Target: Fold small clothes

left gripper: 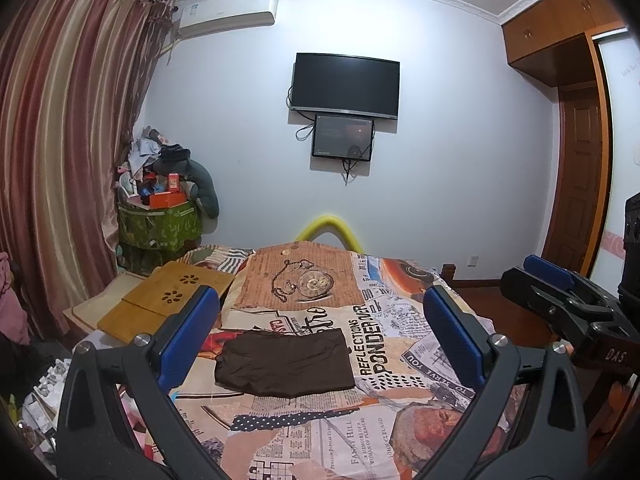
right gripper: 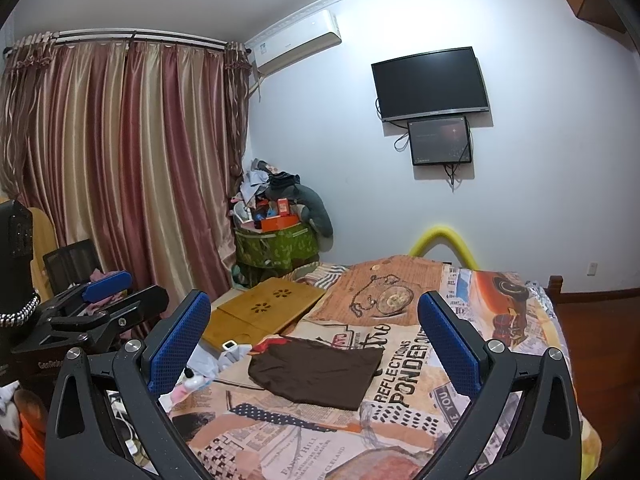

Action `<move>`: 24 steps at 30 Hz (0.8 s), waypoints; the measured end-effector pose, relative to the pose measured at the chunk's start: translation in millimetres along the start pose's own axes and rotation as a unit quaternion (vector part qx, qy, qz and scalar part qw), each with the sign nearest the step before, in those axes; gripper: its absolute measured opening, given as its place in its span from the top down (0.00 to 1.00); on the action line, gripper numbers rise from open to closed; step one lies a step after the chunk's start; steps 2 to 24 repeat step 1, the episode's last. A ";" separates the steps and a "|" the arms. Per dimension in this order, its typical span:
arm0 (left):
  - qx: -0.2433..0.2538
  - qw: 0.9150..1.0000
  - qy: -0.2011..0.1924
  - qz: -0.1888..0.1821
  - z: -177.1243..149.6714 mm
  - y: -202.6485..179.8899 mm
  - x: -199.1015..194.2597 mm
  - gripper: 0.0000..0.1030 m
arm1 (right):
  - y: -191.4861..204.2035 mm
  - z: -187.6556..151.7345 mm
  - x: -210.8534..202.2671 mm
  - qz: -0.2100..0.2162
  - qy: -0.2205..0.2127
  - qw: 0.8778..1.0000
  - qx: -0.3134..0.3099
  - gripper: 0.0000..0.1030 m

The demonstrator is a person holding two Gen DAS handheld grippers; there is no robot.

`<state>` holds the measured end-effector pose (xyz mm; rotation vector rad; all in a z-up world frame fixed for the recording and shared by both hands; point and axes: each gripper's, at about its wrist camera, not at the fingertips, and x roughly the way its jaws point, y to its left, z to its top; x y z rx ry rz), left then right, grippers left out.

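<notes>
We hold both claws high and apart from the bed (left gripper: 400, 420), so nothing disturbs the brown garment (left gripper: 284, 362). It lies flat at twelve o'clock from the left claw (left gripper: 320, 336). Left claw and right claw (right gripper: 316, 340) gape wide, empty.

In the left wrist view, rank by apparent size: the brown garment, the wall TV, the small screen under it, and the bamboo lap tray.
Largest to smallest as they look:
1. Brown garment and bamboo lap tray: too alike to rank, and both sit nearest the camera.
2. Wall TV.
3. Small screen.
</notes>
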<state>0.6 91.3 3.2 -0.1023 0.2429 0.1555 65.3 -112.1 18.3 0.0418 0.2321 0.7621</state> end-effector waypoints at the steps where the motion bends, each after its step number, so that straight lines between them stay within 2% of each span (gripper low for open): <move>1: 0.000 1.000 0.001 0.001 0.1 0.9 0.6 0.00 | 0.6 -0.7 0.7 0.000 0.001 1.000 0.000 0.00; 24: 0.000 1.000 0.001 0.001 0.1 0.9 0.6 0.00 | 0.6 -0.7 0.7 0.000 0.001 1.000 0.000 0.00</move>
